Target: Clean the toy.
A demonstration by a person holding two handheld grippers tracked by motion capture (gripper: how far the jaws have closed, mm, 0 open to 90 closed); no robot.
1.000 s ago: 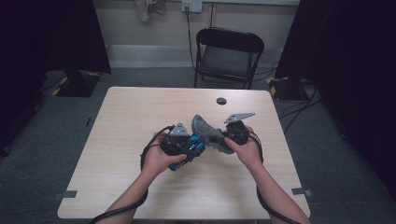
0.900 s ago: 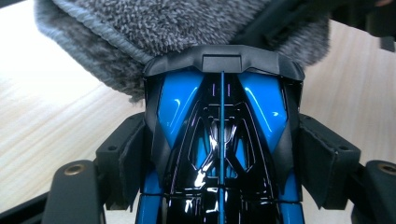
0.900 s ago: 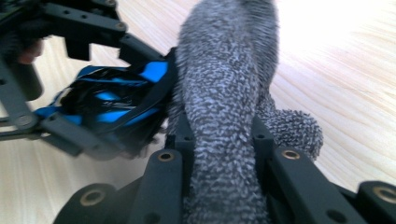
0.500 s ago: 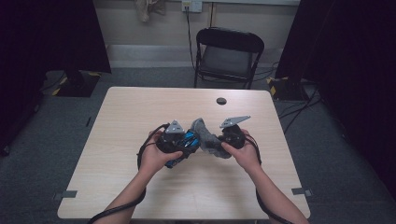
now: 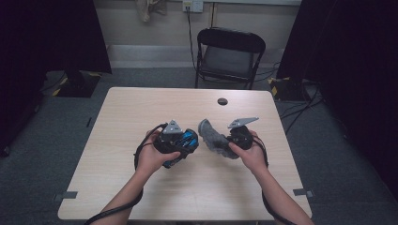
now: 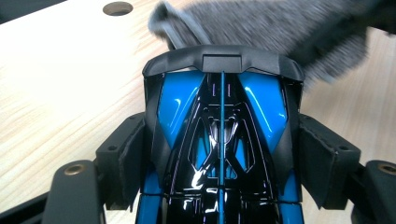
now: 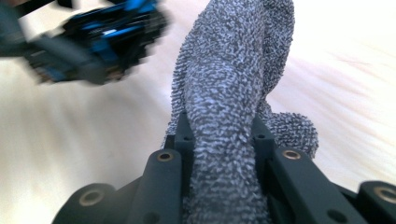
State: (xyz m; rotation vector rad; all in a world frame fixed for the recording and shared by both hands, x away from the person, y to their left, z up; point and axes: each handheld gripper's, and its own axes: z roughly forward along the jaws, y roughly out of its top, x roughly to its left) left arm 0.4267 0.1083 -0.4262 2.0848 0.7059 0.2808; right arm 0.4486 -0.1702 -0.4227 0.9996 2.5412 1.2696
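My left gripper (image 5: 180, 144) is shut on a glossy blue and black toy car (image 5: 184, 142) (image 6: 219, 135), its pads (image 6: 128, 161) pressed on the car's two sides. The car's black end points away from the camera toward a grey cloth (image 6: 275, 28). My right gripper (image 5: 224, 143) (image 7: 222, 135) is shut on that grey speckled cloth (image 5: 213, 137) (image 7: 233, 84), which is bunched and twisted between its jaws and stands up past them. In the right gripper view the car (image 7: 100, 39) shows blurred at upper left. Car and cloth sit a little apart above the wooden table (image 5: 141, 108).
A small black round object (image 5: 222, 101) (image 6: 117, 8) lies near the table's far edge. A black folding chair (image 5: 229, 51) stands behind the table. The person's forearms come in from the bottom. Black curtains hang at both sides.
Both hands have drifted slightly apart, so a small gap has opened between the car and the cloth. Both grips are unchanged.
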